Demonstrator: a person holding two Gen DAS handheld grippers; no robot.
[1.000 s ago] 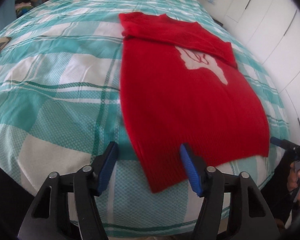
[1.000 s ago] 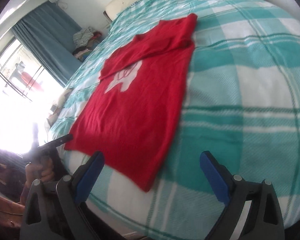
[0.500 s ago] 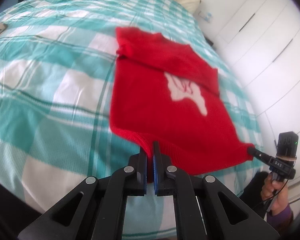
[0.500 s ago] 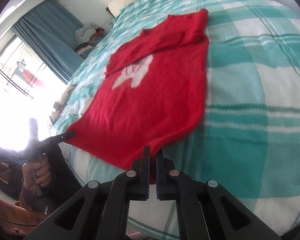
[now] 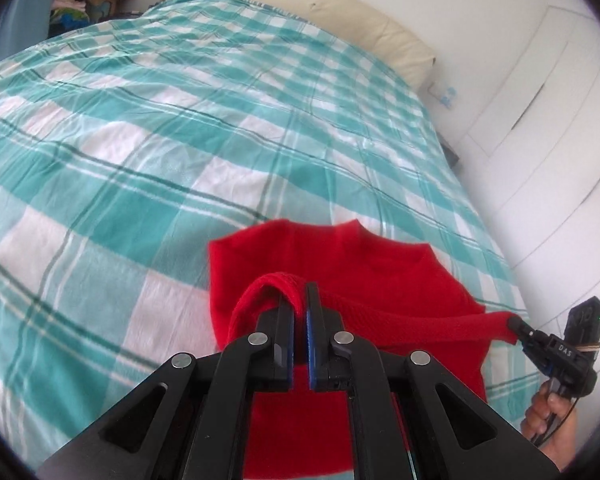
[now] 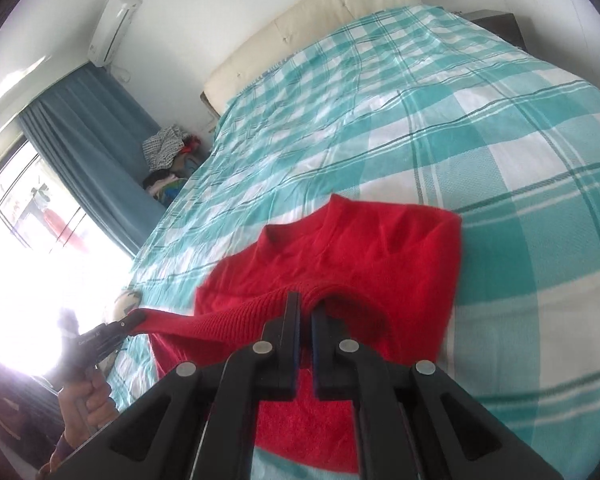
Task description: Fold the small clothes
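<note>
A small red knitted sweater (image 5: 340, 264) lies on the checked bed, doubled over so its neckline faces the headboard. My left gripper (image 5: 300, 312) is shut on the left corner of the ribbed hem, which loops over its left finger. My right gripper (image 6: 306, 312) is shut on the right corner of the same hem. The hem stretches taut between them, lifted over the collar end of the sweater (image 6: 360, 256). In the left wrist view the right gripper (image 5: 518, 326) pinches the hem at the right; in the right wrist view the left gripper (image 6: 130, 322) does so at the left.
The turquoise and white checked bedspread (image 5: 160, 140) spreads toward a cream headboard (image 5: 320, 8). White wardrobe doors (image 5: 560, 100) line the right side. A blue curtain (image 6: 88, 148), a bright window and a heap of clothes (image 6: 164, 152) are at the left.
Both grippers shut on the hem corners, then carried the hem up and forward over the sweater toward its collar. The white print is now covered by the fold.
</note>
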